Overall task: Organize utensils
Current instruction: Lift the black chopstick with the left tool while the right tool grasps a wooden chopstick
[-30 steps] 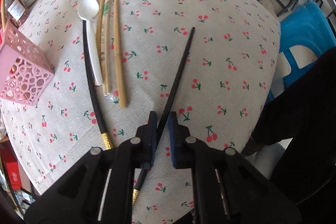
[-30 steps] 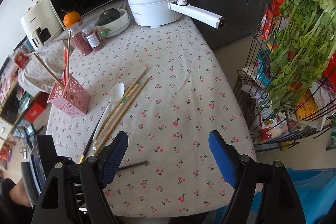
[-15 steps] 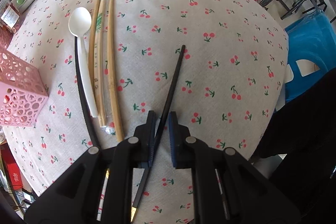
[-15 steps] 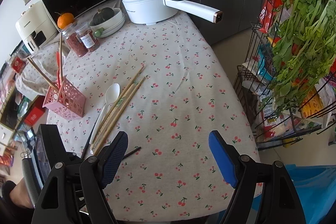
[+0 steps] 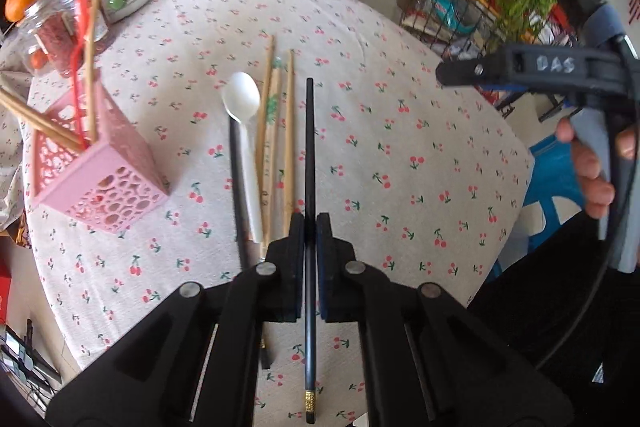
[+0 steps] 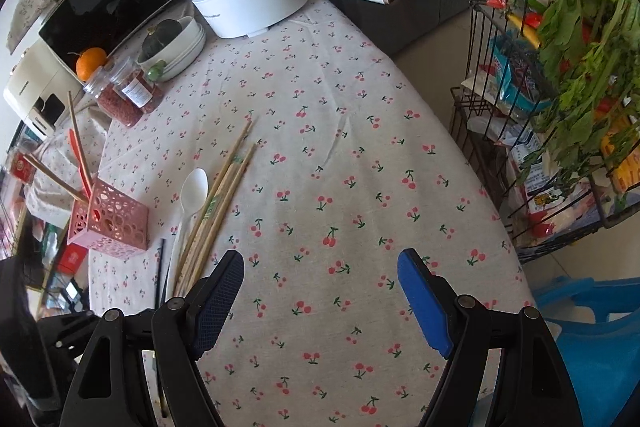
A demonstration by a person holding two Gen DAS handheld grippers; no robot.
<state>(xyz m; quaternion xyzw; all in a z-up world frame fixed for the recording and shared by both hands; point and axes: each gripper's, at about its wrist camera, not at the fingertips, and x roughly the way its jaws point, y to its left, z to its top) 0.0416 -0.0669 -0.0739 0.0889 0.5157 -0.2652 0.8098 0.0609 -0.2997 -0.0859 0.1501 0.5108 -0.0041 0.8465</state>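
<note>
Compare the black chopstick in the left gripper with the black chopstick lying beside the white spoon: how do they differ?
The gripped chopstick is clamped in the left gripper, right of the bamboo chopsticks. The lying chopstick rests on the tablecloth, left of the white spoon. Both are black.

- My left gripper [image 5: 311, 223] hides the middle stretch of the black chopstick [image 5: 309, 147] it clamps.
- It also covers the near ends of the wooden chopsticks [image 5: 289, 131] and the second black chopstick [image 5: 236, 179].
- The pink holder [image 5: 100, 183] hides the lower parts of the sticks standing in it.
- My right gripper [image 6: 320, 291] is cut off by the near edge.
</note>
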